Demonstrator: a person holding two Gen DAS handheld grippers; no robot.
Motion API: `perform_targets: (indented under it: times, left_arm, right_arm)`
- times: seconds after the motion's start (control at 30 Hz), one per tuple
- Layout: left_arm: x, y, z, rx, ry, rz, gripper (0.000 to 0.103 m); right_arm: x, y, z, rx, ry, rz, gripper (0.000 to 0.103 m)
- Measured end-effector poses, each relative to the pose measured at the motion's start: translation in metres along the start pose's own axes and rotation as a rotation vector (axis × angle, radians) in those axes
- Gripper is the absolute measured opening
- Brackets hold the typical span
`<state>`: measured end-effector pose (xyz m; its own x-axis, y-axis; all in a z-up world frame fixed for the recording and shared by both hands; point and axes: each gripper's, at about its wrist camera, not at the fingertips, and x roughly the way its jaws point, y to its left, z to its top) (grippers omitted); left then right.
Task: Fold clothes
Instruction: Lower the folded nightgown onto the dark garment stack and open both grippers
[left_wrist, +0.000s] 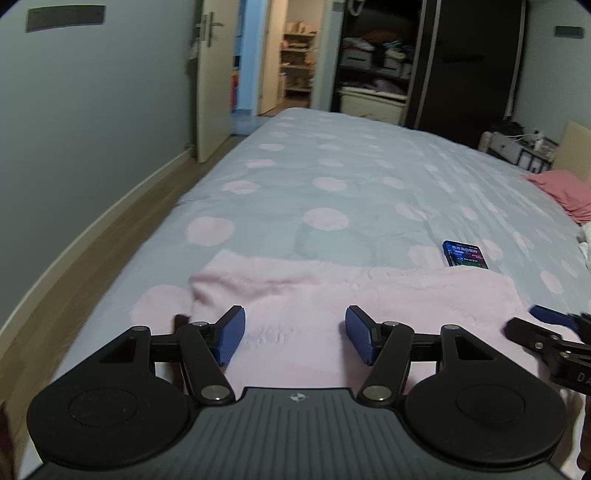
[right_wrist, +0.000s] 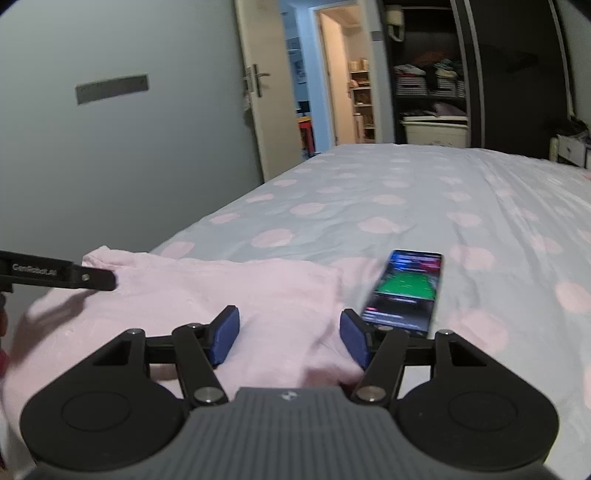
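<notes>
Garment: pink cloth (left_wrist: 369, 295) lies flat on bed (left_wrist: 332, 177); fold stage unclear
Left gripper (left_wrist: 295, 334): spread, empty
Right gripper (right_wrist: 290, 334): spread, empty
Phone (right_wrist: 406, 291): just beside cloth

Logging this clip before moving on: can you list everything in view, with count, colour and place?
pink garment: one, pale pink, spread flat on the near bed edge
phone: one, dark, screen lit, on the bed just beyond the garment
bedspread: one, grey with pink dots, covering the bed
pink cloth: one, darker pink, far right of the bed
door: one, cream, open
wardrobe: one, dark, open, clothes inside
left hand-held gripper: open, over the garment
right hand-held gripper: open, over the garment's right edge
</notes>
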<state>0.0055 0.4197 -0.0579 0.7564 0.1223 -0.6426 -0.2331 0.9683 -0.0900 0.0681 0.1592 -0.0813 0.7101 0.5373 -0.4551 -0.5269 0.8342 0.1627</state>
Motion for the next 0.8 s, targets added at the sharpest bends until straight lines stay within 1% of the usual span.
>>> perform_targets:
  times: [0.03,0.1,0.13,0.17,0.2,0.23,0.33,0.37,0.43,0.47,0.6,0.73,0.8]
  left_arm:
    - [-0.010,-0.002,0.003,-0.004,0.008,0.009,0.059]
    - [-0.037,-0.006,0.006,-0.022,0.006,-0.003,0.059]
    - [-0.051,-0.007,0.007,-0.031,0.004,-0.008,0.062]
    - [-0.066,-0.009,0.004,-0.041,0.001,0.003,0.067]
    - [-0.081,-0.011,0.000,-0.052,-0.002,0.014,0.070]
    - [-0.097,-0.012,-0.003,-0.062,-0.006,0.025,0.076]
    - [-0.142,-0.018,-0.012,-0.093,-0.015,0.057,0.076]
    - [-0.151,-0.025,-0.019,-0.073,-0.003,0.071,0.076]
    - [-0.167,-0.037,-0.031,-0.032,0.023,0.100,0.076]
    - [-0.172,-0.043,-0.034,-0.015,0.047,0.117,0.076]
    - [-0.187,-0.059,-0.044,-0.041,0.075,0.185,0.076]
    - [-0.193,-0.074,-0.048,-0.052,0.084,0.211,0.076]
    - [-0.195,-0.083,-0.053,-0.040,0.088,0.199,0.076]
  right_arm:
    - [-0.011,-0.001,0.001,0.013,-0.008,0.002,0.065]
    - [-0.034,0.001,0.004,0.038,-0.025,0.011,0.074]
    - [-0.045,0.001,0.005,0.050,-0.034,0.016,0.080]
    - [-0.057,0.002,0.007,0.062,-0.043,0.021,0.081]
    - [-0.068,0.004,0.007,0.066,-0.036,0.030,0.082]
    - [-0.078,0.007,0.007,0.066,-0.022,0.042,0.086]
    - [-0.110,0.021,0.005,0.051,0.008,0.076,0.089]
    - [-0.116,0.025,0.004,0.045,0.014,0.075,0.095]
    - [-0.125,0.030,0.002,0.037,0.028,0.060,0.102]
    - [-0.130,0.032,0.001,0.032,0.035,0.052,0.102]
    - [-0.148,0.042,-0.003,0.015,0.063,0.022,0.102]
    - [-0.166,0.052,-0.007,-0.002,0.090,-0.009,0.102]
    - [-0.175,0.057,-0.008,-0.010,0.104,-0.025,0.102]
